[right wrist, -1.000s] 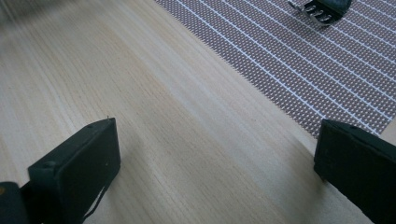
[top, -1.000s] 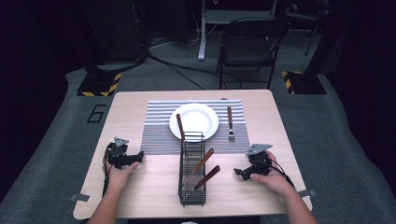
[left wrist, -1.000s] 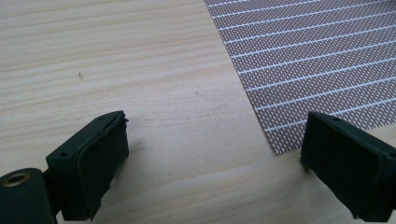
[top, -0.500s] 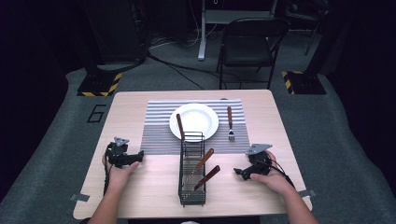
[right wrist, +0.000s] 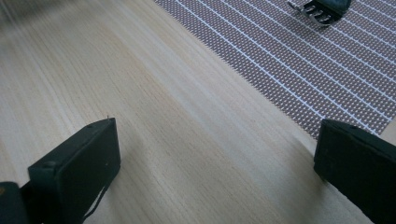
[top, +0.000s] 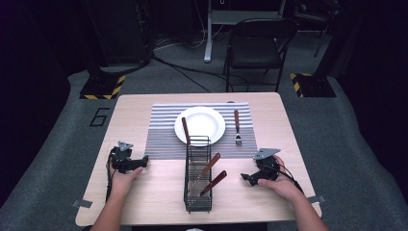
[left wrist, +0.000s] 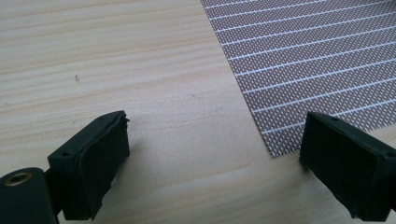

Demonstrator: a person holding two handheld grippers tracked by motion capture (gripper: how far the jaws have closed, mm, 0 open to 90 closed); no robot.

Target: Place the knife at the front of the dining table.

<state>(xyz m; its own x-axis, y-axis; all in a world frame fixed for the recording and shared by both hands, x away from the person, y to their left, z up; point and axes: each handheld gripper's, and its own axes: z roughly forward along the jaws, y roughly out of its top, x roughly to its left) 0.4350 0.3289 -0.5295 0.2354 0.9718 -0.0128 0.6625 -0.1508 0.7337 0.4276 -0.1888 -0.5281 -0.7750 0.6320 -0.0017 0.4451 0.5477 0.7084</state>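
A white plate (top: 199, 124) sits on a striped placemat (top: 163, 132) at the table's middle. A brown-handled utensil (top: 185, 130) leans on the plate's left rim, and a fork (top: 236, 126) lies to its right, its tines (right wrist: 321, 10) showing in the right gripper view. A black wire caddy (top: 198, 174) in front holds two brown-handled utensils (top: 211, 175). My left gripper (top: 142, 160) rests open on the wood left of the caddy, near the placemat corner (left wrist: 280, 140). My right gripper (top: 245, 178) rests open on the wood right of the caddy. Nothing lies between either pair of jaws.
The wooden table (top: 144, 202) ends close to the person's forearms. A black chair (top: 255, 45) stands beyond the far edge. Cables and yellow-black marked bases (top: 98, 89) lie on the grey floor.
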